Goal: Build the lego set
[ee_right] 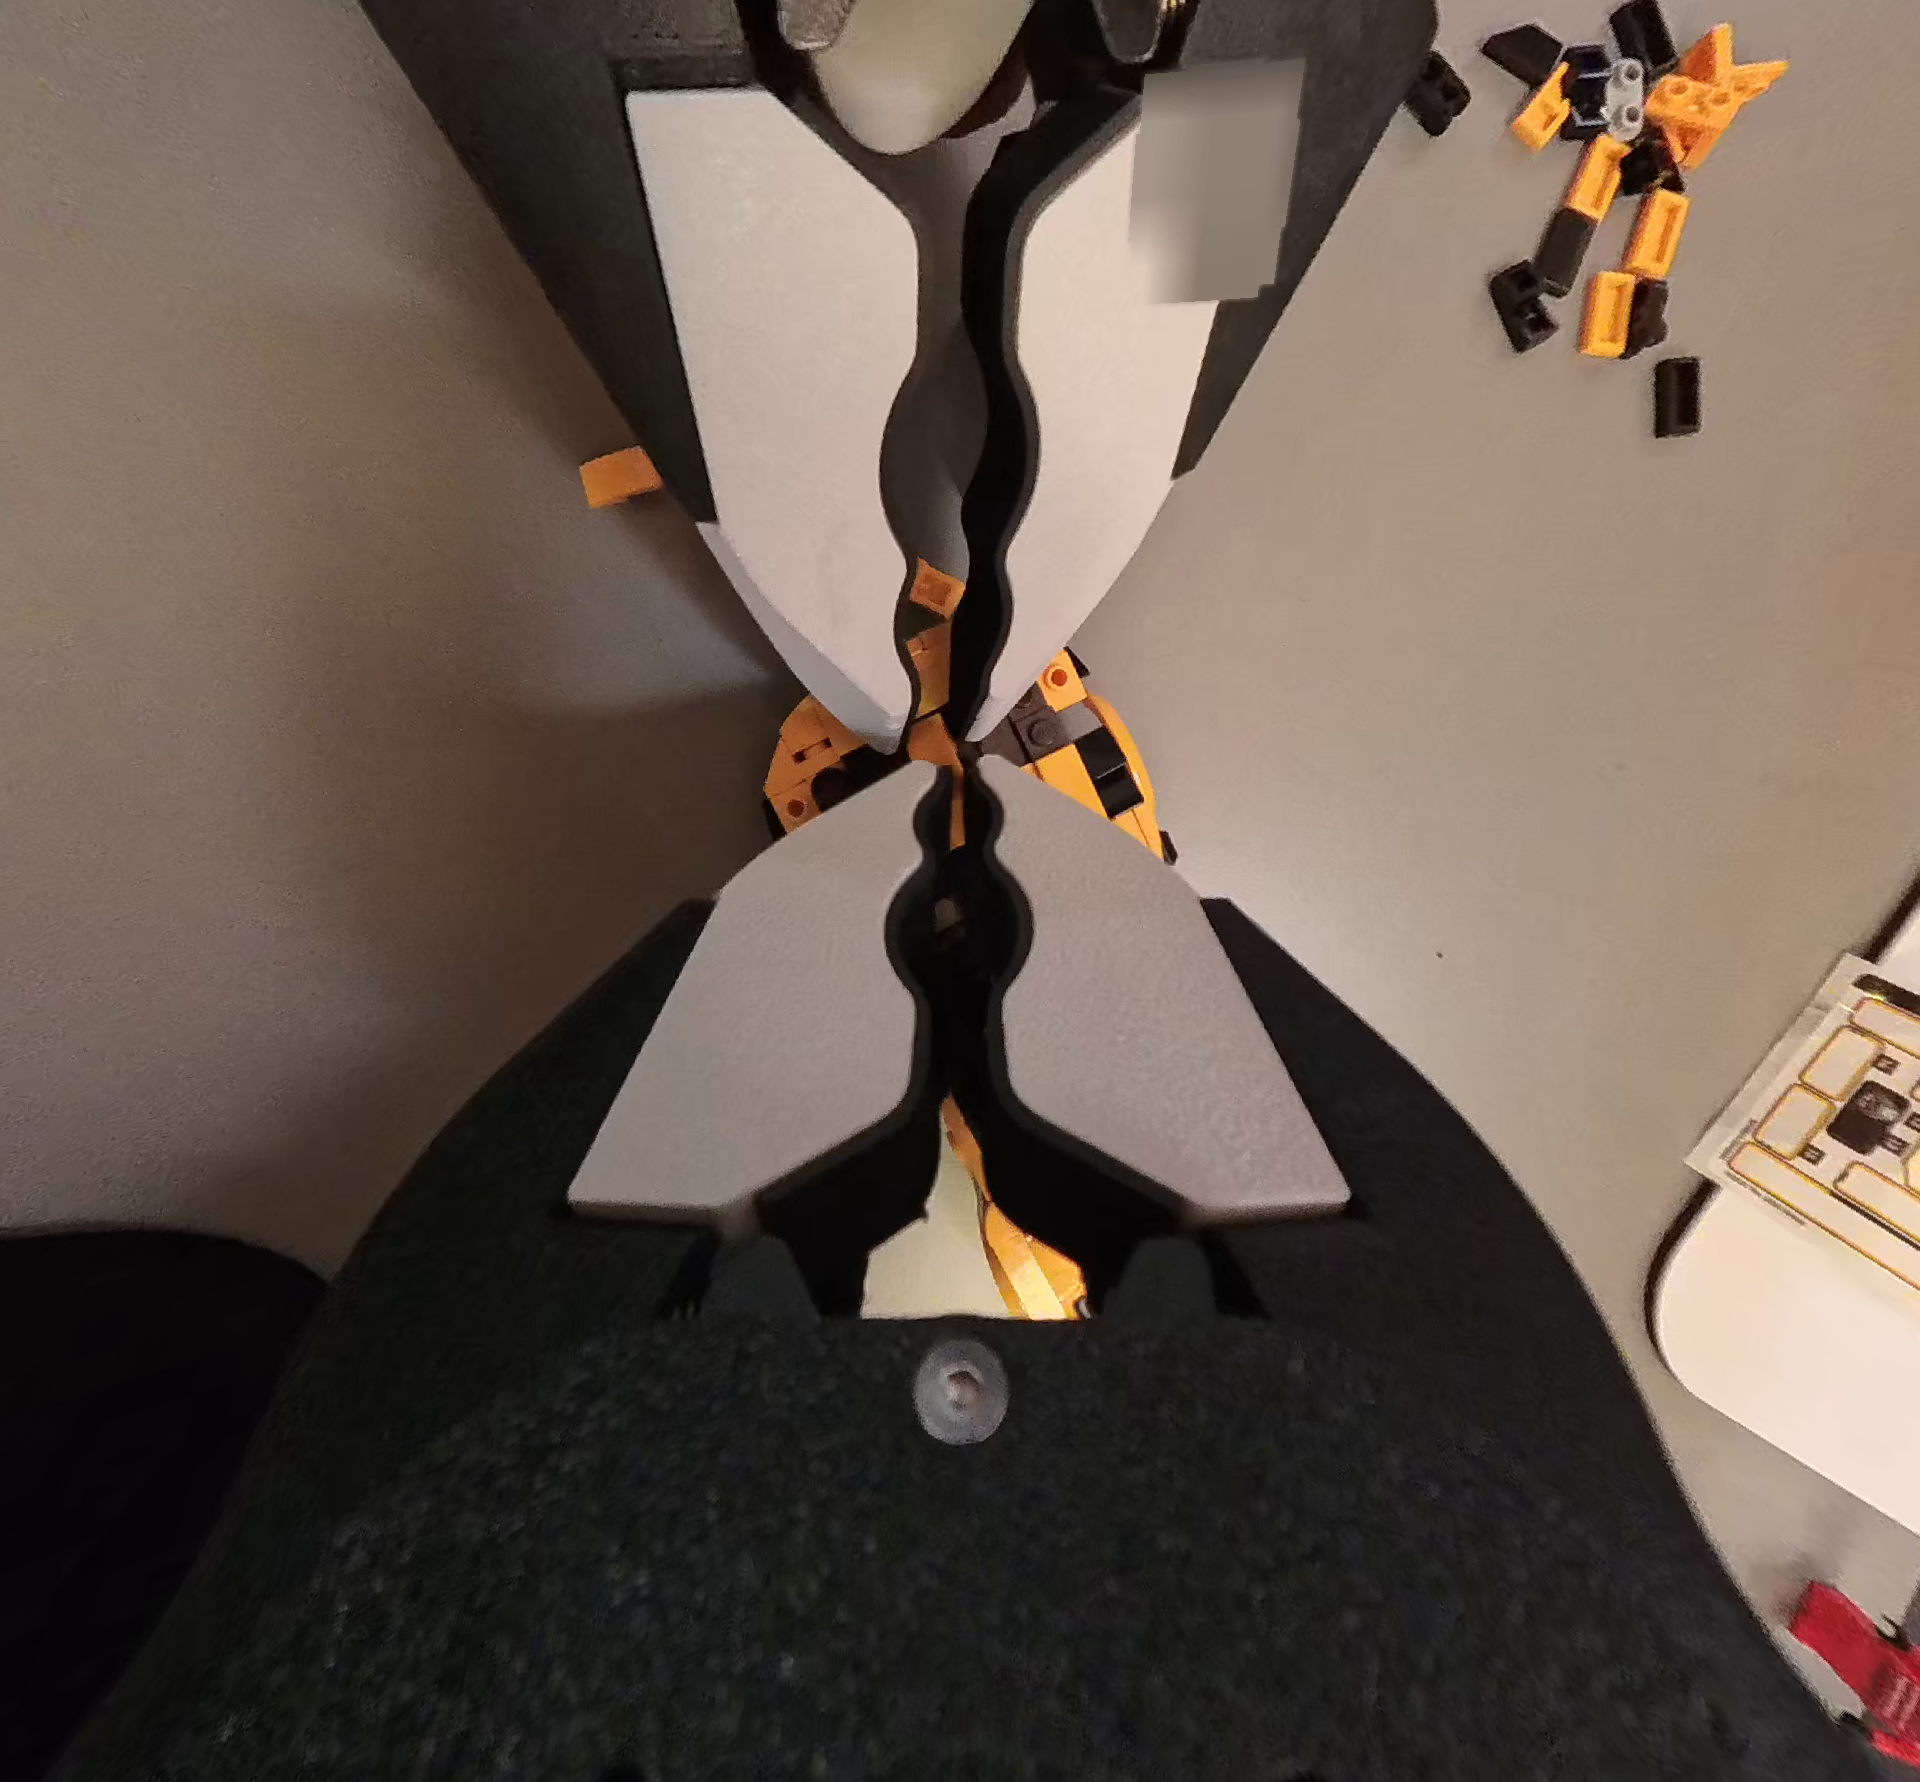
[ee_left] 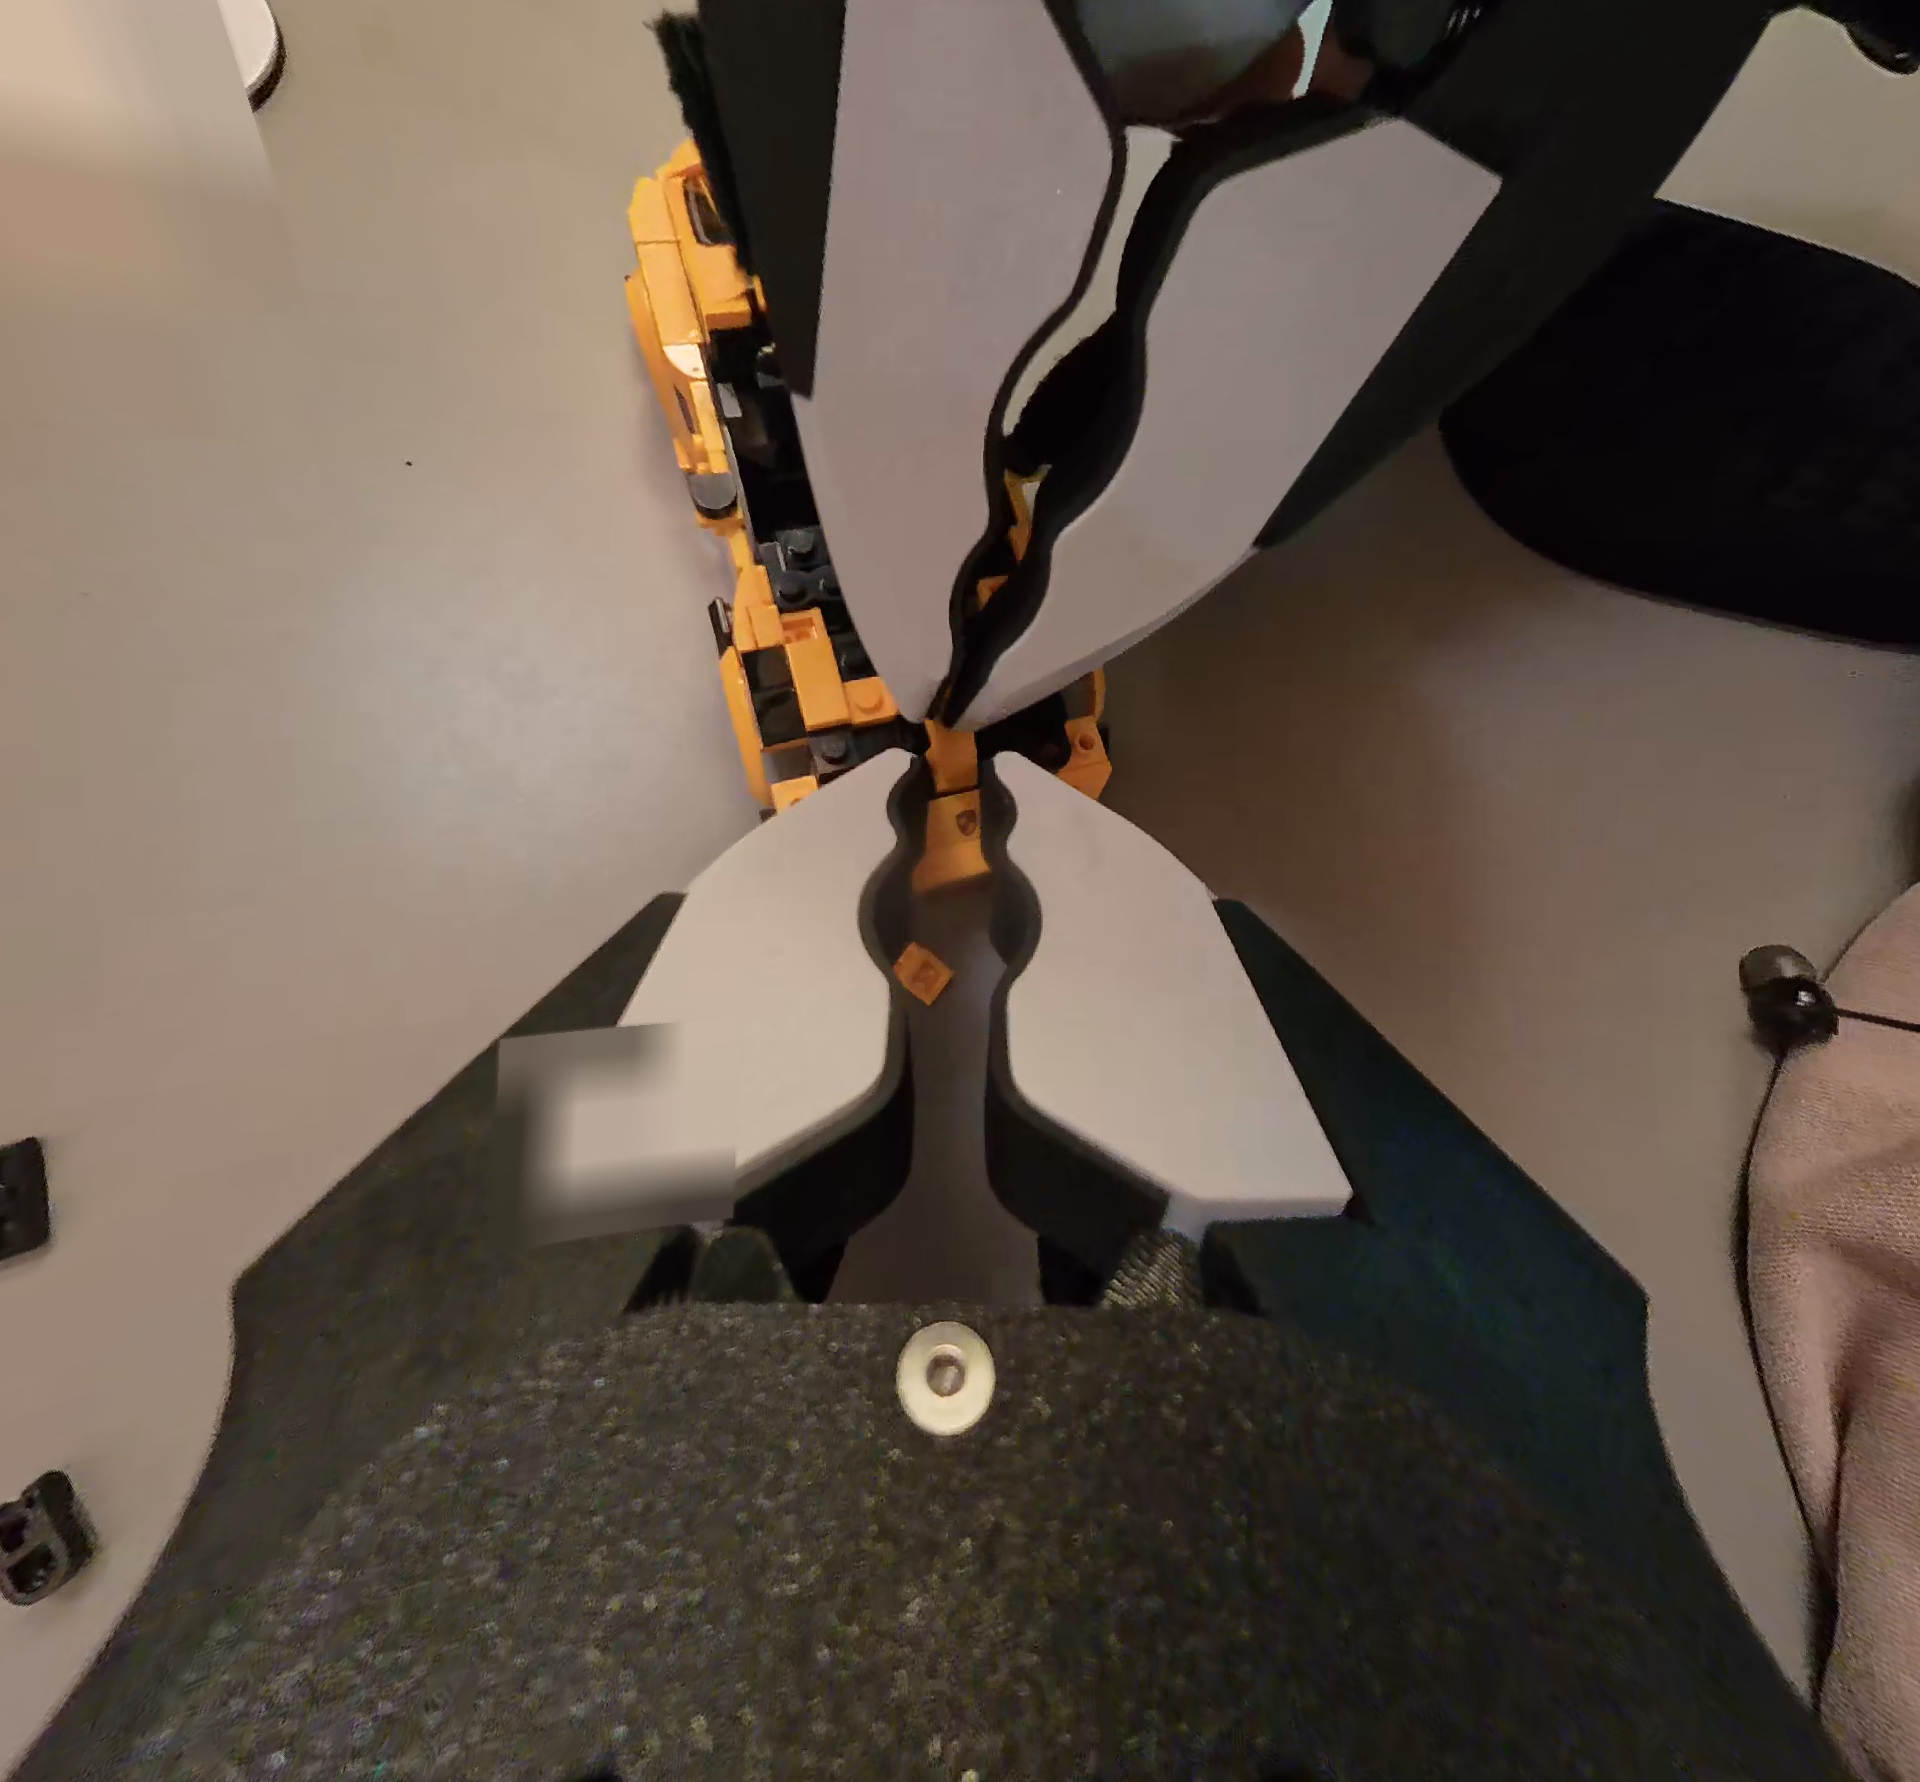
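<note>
An orange and black lego car [ee_left: 686, 319] lies on the grey table, mostly hidden under the two grippers, which meet tip to tip over its front end. My left gripper [ee_left: 951, 768] is shut on the car's orange nose piece [ee_left: 954, 833]. My right gripper [ee_right: 961, 782] comes from the opposite side, shut, with its tips [ee_left: 943, 709] pressed at the car. I cannot see whether a piece is between them. In the right wrist view the car [ee_right: 1101, 756] shows beside the left gripper [ee_right: 940, 730]. A small orange tile [ee_left: 923, 976] lies on the table under the left fingers.
Several loose orange and black pieces [ee_right: 1610, 174] lie at the far right, and one orange piece [ee_right: 618, 477] lies to the left. An instruction booklet [ee_right: 1829, 1109] rests on a white object [ee_right: 1787, 1337]. Black pieces [ee_left: 21, 1202] lie at the left edge. A dark seat [ee_left: 1714, 444] and pink cloth [ee_left: 1849, 1213] border the table.
</note>
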A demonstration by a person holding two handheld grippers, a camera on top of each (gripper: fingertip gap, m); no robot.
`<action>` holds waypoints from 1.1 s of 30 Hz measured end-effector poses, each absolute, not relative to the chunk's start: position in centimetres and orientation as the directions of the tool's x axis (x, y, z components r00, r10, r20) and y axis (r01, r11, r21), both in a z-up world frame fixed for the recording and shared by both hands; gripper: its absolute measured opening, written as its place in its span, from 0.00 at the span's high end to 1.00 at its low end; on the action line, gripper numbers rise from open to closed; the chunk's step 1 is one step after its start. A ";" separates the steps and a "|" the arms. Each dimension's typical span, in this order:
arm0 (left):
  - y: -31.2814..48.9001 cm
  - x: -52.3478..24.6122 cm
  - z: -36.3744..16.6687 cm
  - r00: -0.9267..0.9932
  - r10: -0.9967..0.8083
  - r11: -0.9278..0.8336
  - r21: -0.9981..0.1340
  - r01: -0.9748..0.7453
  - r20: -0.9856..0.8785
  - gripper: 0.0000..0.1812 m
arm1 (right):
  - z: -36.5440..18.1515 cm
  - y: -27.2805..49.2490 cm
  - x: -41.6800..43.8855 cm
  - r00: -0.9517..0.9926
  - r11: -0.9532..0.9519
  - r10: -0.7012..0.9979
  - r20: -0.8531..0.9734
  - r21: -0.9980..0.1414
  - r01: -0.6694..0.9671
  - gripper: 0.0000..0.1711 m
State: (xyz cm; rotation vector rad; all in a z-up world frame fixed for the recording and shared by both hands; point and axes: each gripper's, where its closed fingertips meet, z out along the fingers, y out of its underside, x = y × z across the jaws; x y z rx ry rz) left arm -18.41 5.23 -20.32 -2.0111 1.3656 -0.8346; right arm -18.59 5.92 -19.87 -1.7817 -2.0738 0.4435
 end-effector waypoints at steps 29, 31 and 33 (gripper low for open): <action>5.1 -18.7 -20.4 0.272 -0.959 -0.233 -0.752 -0.616 0.074 0.98 | -20.2 5.5 -19.1 -0.109 0.054 0.989 -0.100 -0.436 0.898 1.00; 5.1 -18.6 -20.3 0.273 -0.959 -0.237 -0.755 -0.611 0.080 0.98 | -20.3 5.6 -19.1 -0.119 0.067 0.988 -0.095 -0.429 0.901 1.00; 5.1 -18.5 -20.3 0.272 -0.959 -0.236 -0.757 -0.609 0.080 0.96 | -20.1 6.0 -19.1 -0.108 0.066 0.992 -0.071 -0.442 0.895 1.00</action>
